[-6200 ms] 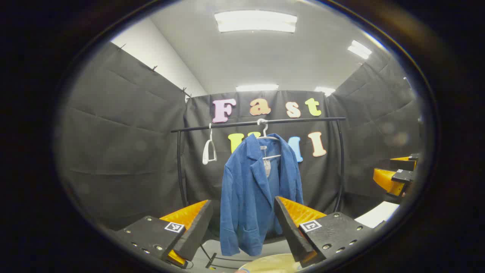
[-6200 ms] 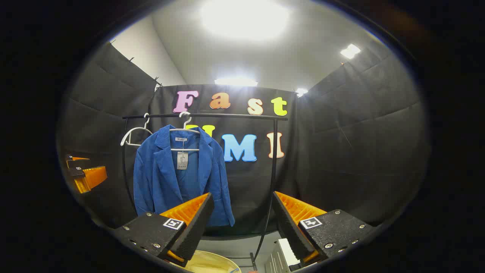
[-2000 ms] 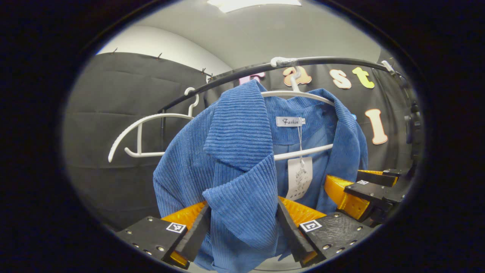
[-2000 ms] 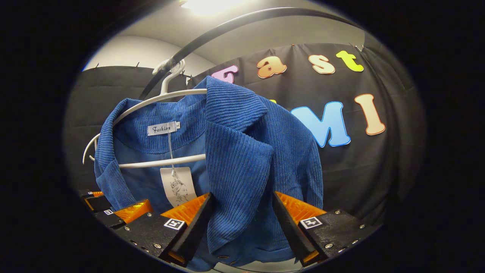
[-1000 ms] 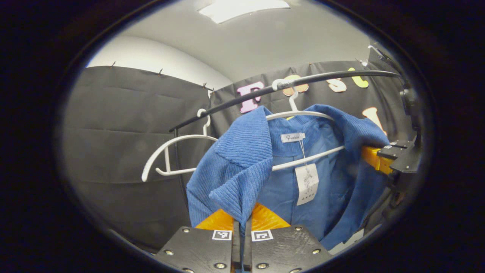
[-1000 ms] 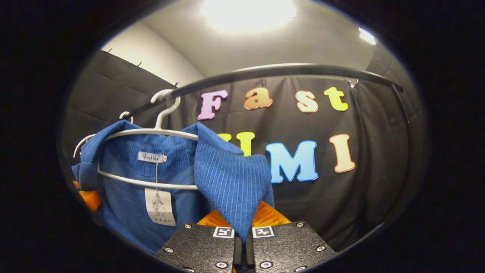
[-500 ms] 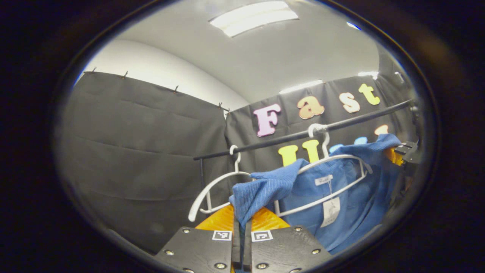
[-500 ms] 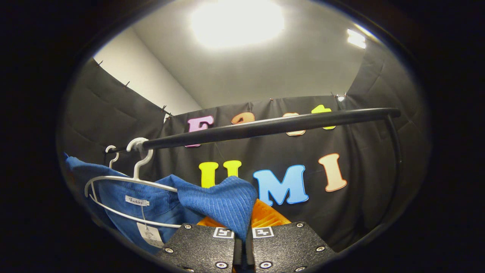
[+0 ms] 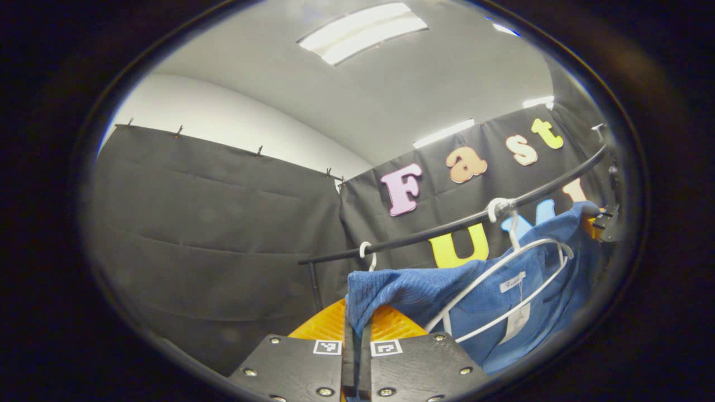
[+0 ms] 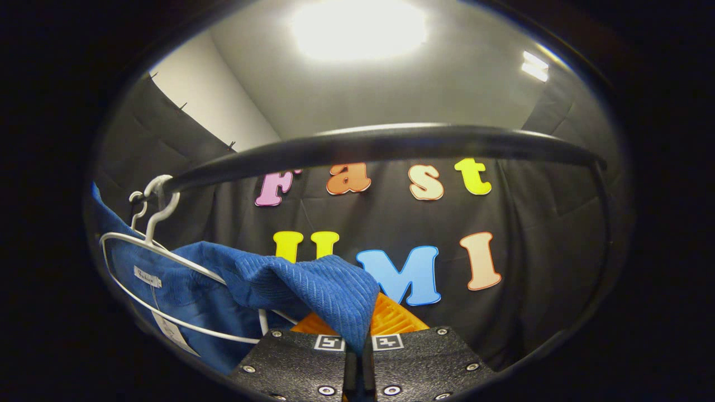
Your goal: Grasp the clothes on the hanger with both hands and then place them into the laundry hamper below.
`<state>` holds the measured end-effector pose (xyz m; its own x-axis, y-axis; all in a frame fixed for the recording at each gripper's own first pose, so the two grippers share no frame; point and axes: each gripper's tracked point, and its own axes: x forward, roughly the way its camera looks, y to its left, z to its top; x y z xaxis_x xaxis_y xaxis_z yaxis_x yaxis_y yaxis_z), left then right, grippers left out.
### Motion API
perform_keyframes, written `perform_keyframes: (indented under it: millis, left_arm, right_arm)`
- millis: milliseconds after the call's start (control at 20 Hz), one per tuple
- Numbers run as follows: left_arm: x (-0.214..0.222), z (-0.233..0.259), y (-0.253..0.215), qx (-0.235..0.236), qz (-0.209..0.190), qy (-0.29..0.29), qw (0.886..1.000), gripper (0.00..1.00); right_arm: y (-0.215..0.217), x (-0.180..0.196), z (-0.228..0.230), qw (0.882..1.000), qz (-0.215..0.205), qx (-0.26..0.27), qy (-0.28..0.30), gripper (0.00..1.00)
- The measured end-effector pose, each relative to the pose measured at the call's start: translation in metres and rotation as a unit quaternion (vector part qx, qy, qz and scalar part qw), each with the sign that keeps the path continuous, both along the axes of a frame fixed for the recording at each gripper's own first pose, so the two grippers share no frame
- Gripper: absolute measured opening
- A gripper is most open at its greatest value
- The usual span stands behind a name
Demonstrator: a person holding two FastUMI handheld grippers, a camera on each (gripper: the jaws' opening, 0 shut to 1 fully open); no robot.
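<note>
Lapels pinched tight: we've got left gripper (image 9: 356, 357) and right gripper (image 10: 359, 357) each clamped on the blue jacket (image 9: 402, 290). We're mid-strip, so next we'd say clear the white hanger (image 9: 503, 282) under the rail (image 10: 380, 146), then lower.

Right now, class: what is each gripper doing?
Left gripper: closed on the blue jacket.
Right gripper: closed on the blue jacket.

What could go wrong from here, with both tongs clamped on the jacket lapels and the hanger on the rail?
1. The blue jacket looks partly draped on the white hanger; pulling wider may snag the collar and drag the hanger along the black rail.
2. The left tongs and right tongs each pinch only a lapel edge, so the cloth may slip out.
</note>
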<state>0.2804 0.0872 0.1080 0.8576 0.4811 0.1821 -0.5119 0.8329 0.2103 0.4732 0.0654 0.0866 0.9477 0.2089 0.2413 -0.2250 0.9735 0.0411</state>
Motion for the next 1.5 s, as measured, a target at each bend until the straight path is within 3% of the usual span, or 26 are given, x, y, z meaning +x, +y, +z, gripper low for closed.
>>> perform_keyframes:
  millis: [500,750,1050,1200,1300,1500]
  left_arm:
    - [0.035,-0.090,0.020,-0.051,-0.009,0.082,0.995,0.04]
    - [0.032,-0.111,0.015,-0.048,-0.020,0.101,0.994,0.02]
    - [0.024,-0.125,0.009,-0.075,-0.034,0.102,0.991,0.02]
    - [0.018,-0.146,0.010,-0.106,-0.024,0.116,0.987,0.04]
    - [0.009,-0.171,0.003,-0.145,-0.040,0.124,0.981,0.03]
    - [-0.025,-0.191,0.002,-0.156,-0.040,0.137,0.977,0.02]
  right_arm:
    - [-0.003,0.038,-0.089,0.994,-0.013,-0.044,0.099,0.03]
    - [0.001,0.024,-0.109,0.992,-0.003,-0.057,0.114,0.05]
    - [0.011,0.014,-0.135,0.986,0.013,-0.070,0.148,0.04]
    - [0.000,0.007,-0.172,0.975,0.013,-0.053,0.214,0.04]
    - [-0.003,-0.002,-0.189,0.972,0.017,-0.054,0.226,0.05]
    - [-0.009,-0.034,-0.210,0.970,0.022,-0.080,0.229,0.04]
